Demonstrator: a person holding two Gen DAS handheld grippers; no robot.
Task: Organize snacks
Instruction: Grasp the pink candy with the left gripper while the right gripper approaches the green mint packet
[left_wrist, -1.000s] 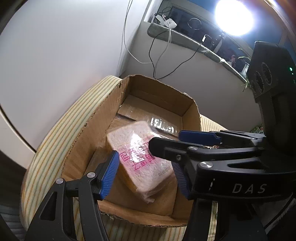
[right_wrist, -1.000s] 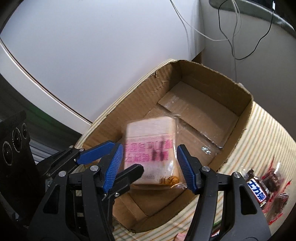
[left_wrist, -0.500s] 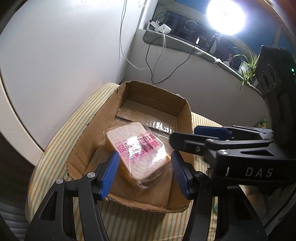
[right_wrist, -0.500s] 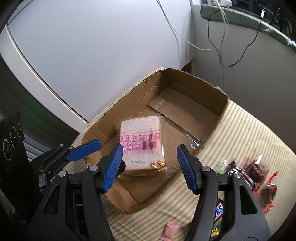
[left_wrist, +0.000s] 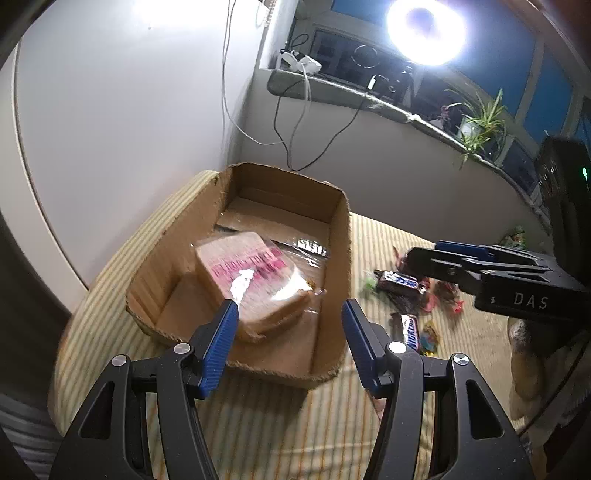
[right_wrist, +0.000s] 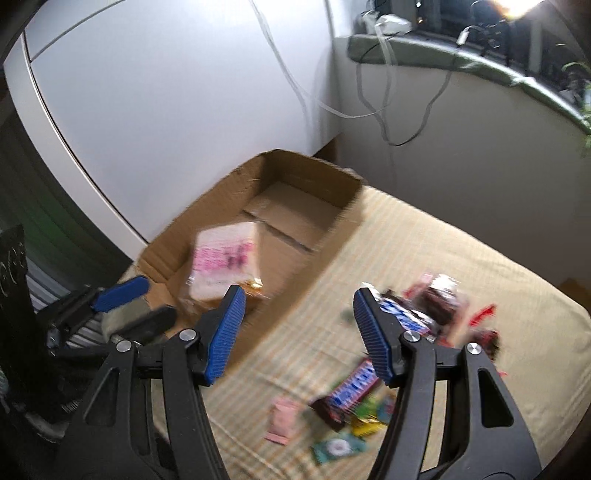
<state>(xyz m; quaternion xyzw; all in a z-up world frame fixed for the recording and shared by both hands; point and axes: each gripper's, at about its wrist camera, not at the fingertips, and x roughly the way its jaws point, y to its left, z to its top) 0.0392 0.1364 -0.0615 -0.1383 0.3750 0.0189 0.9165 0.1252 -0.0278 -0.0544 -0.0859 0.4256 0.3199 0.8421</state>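
Right wrist view: both grippers, right gripper (right_wrist: 297, 325) and left gripper (left_wrist: 288, 336), have backed off the cardboard box (left_wrist: 341, 258), jaws half-open and empty; the bagged bread (left_wrist: 255, 280) now sits inside it, so the candy bars (right_wrist: 402, 317) beside the box probably go next.

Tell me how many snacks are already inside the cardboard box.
1. A wrapped bread sandwich lies in the cardboard box, toward its near end. The other snacks lie on the striped cloth outside the box. Something flat could be hidden under the bread.
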